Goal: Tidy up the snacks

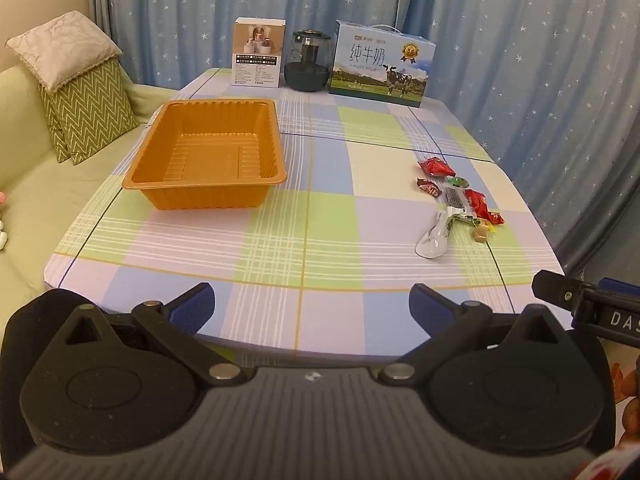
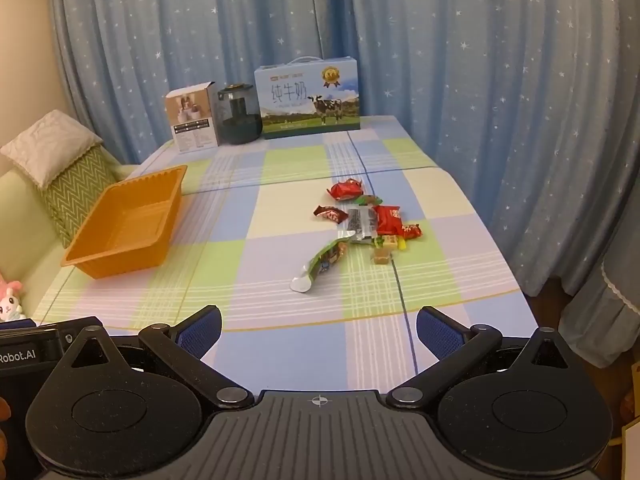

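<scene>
Presently, both grippers spread wide, nothing grasped.

Left gripper [image 1: 311, 309] and right gripper [image 2: 319, 332] are held short of the table; snacks [image 2: 362, 220] lie clustered, well apart from the empty orange tray [image 2: 120, 236]. Overlapping wrappers risk being dragged or double-picked.

Snacks [image 2: 360, 220] beside orange tray [image 2: 124, 224] — hand-held gripper [image 2: 318, 336] gaping.

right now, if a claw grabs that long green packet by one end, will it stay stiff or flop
Probably flop: the green packet looks like thin foil film, already bent and twisted flat at its silver end. It seems light, so a push would likely slide it across the tablecloth.
</scene>
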